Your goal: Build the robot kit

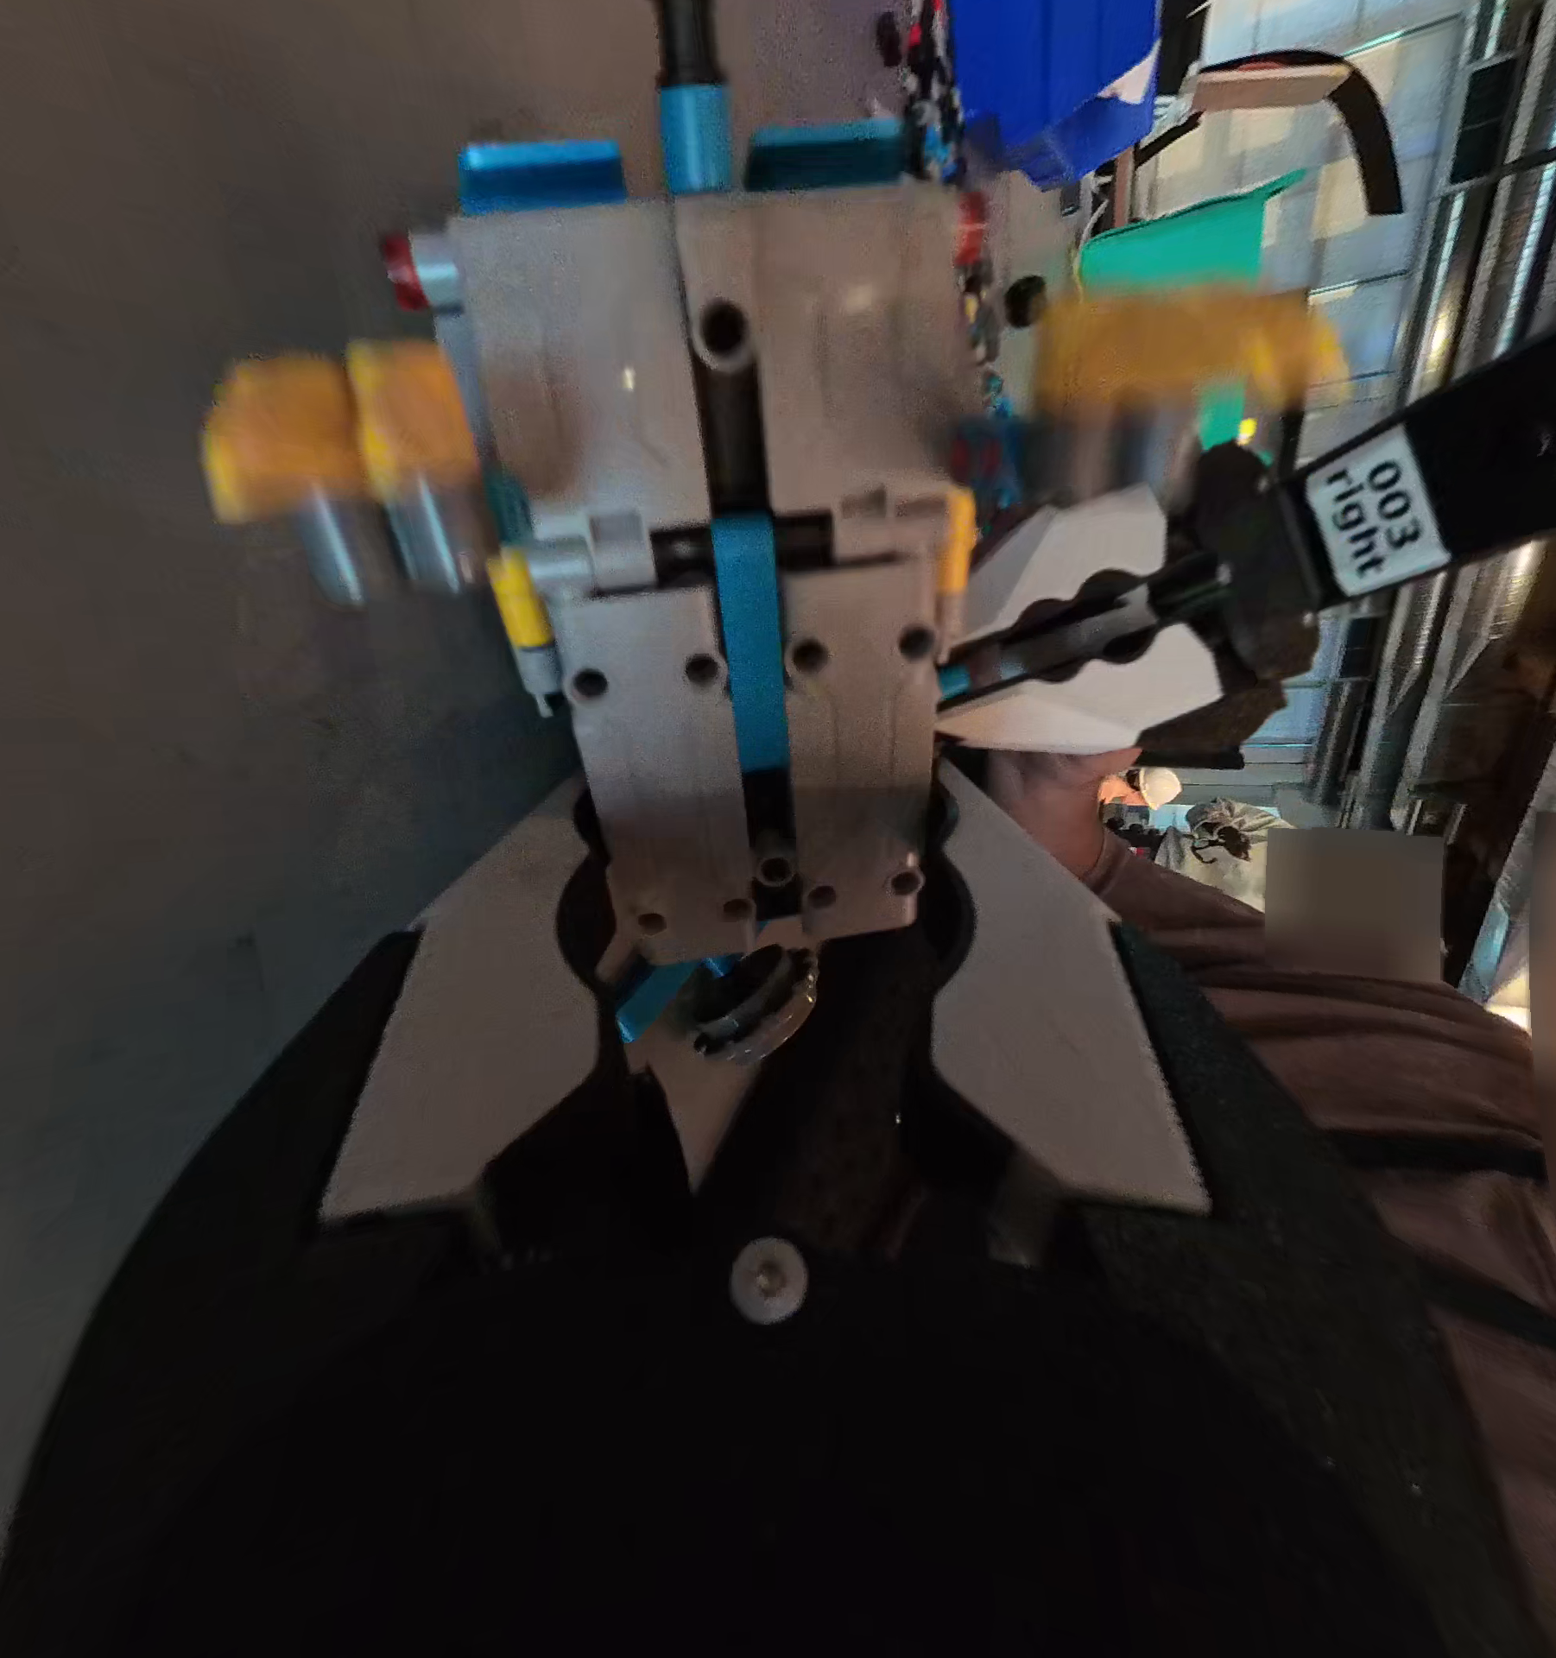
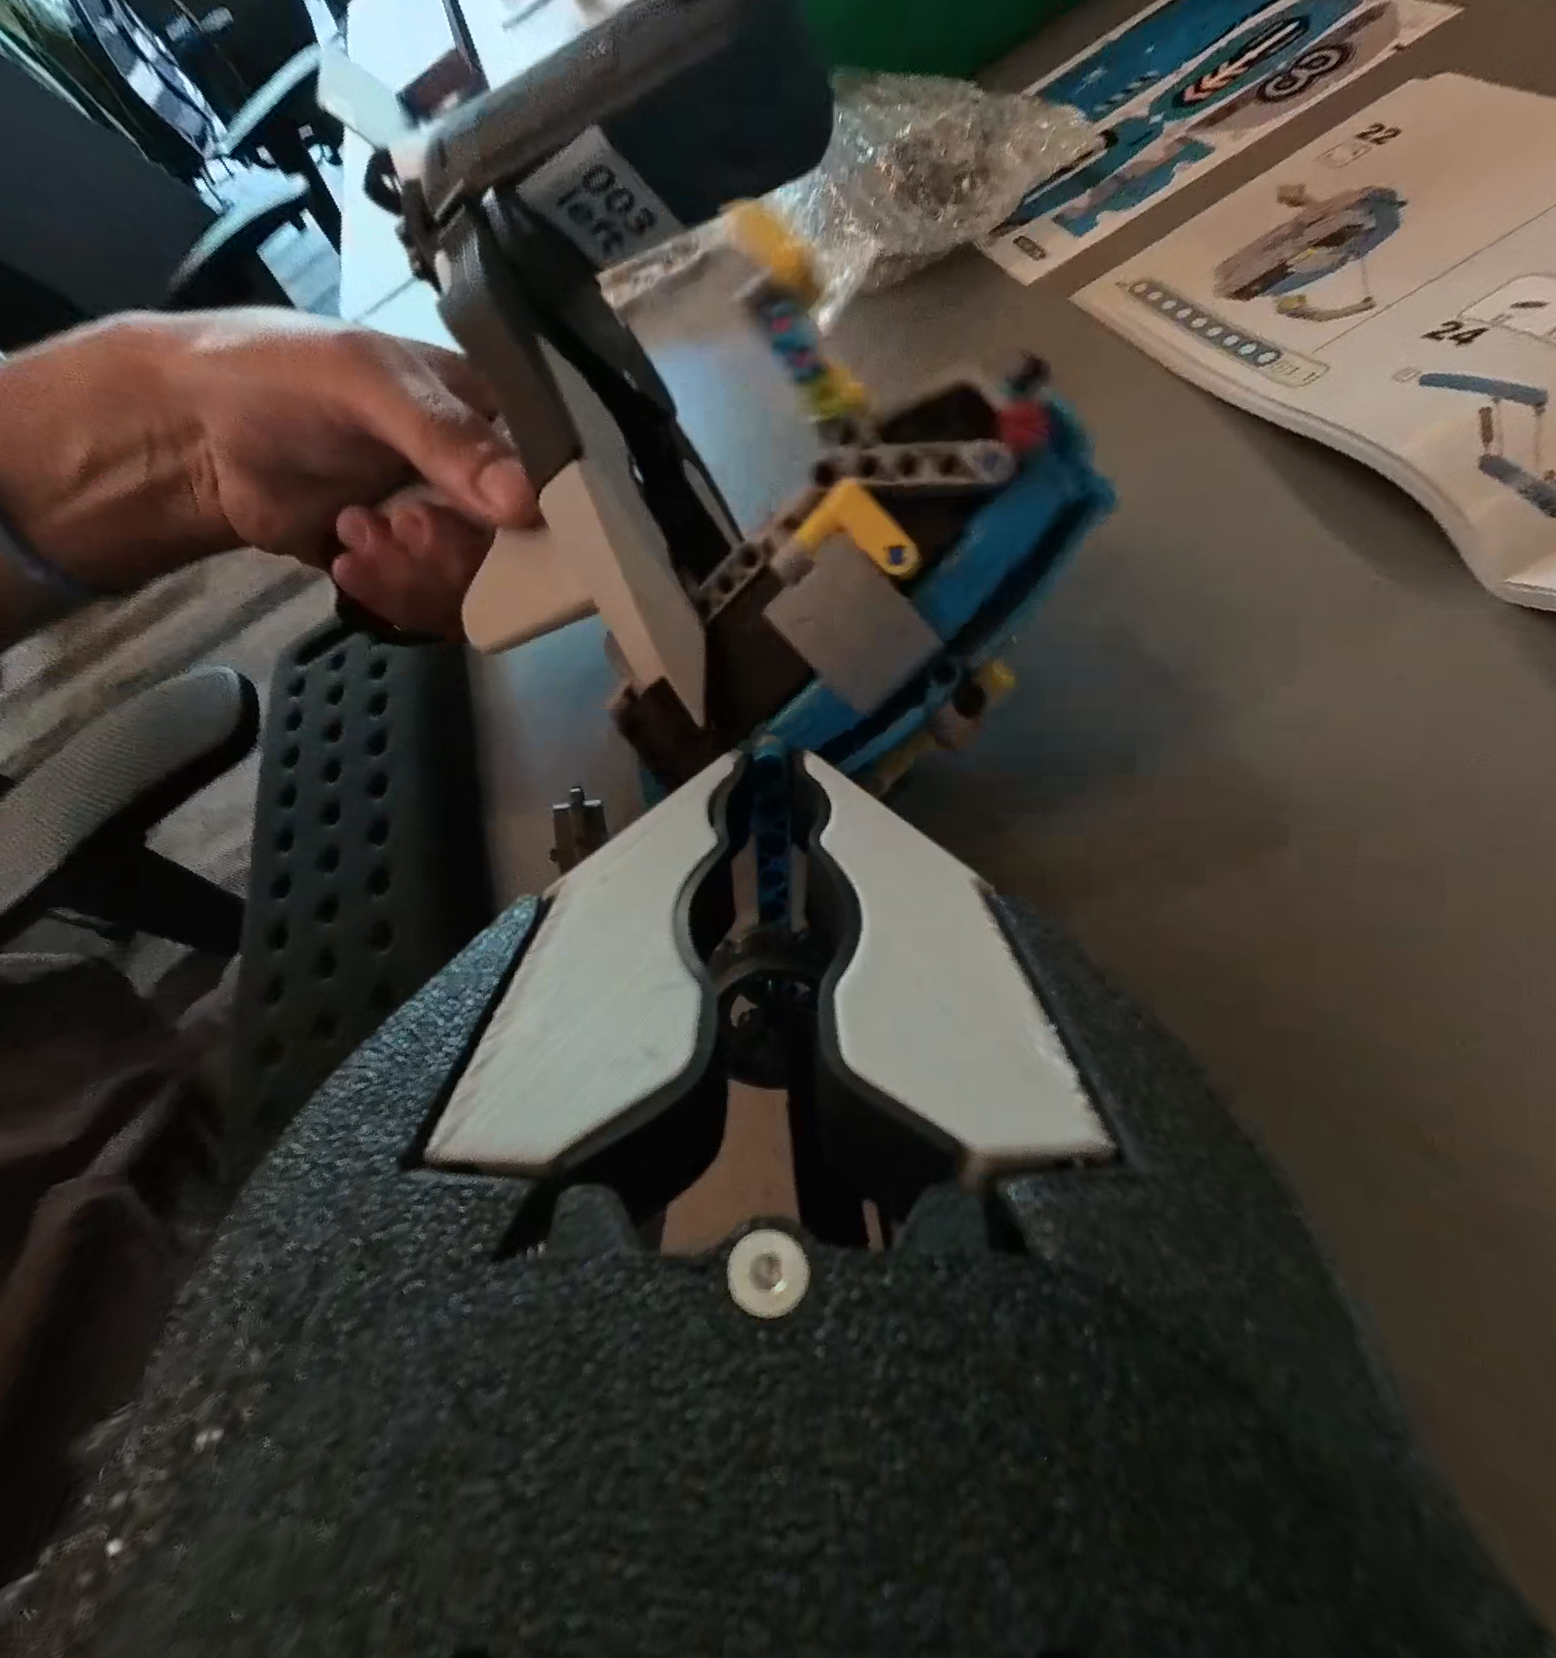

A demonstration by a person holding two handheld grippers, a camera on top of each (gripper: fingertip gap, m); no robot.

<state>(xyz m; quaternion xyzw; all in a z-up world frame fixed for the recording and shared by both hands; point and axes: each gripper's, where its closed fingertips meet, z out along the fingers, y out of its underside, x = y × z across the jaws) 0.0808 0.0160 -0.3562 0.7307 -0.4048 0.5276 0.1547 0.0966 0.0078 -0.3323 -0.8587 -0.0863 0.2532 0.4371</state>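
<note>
My left gripper (image 1: pixel 761 807) is shut on a grey brick model (image 1: pixel 712 404) with blue beams and yellow pegs, and holds it up above the table. My right gripper (image 2: pixel 772 763) is shut on a thin blue beam (image 2: pixel 770 852) that has a small black wheel (image 2: pixel 761 996) at its near end. The beam's far tip touches the model's blue edge (image 2: pixel 1008 574). In the left wrist view the right gripper (image 1: pixel 949 686) comes in from the right against the model's side. In the right wrist view a hand (image 2: pixel 245 449) holds the left gripper (image 2: pixel 613 628), which clamps the model.
An open instruction booklet (image 2: pixel 1384 359) lies on the grey table (image 2: pixel 1250 897) at the right. A crumpled clear plastic bag (image 2: pixel 927 170) lies behind the model. A perforated dark chair back (image 2: pixel 344 852) stands at the left table edge. A small grey peg (image 2: pixel 577 821) is beside my right gripper.
</note>
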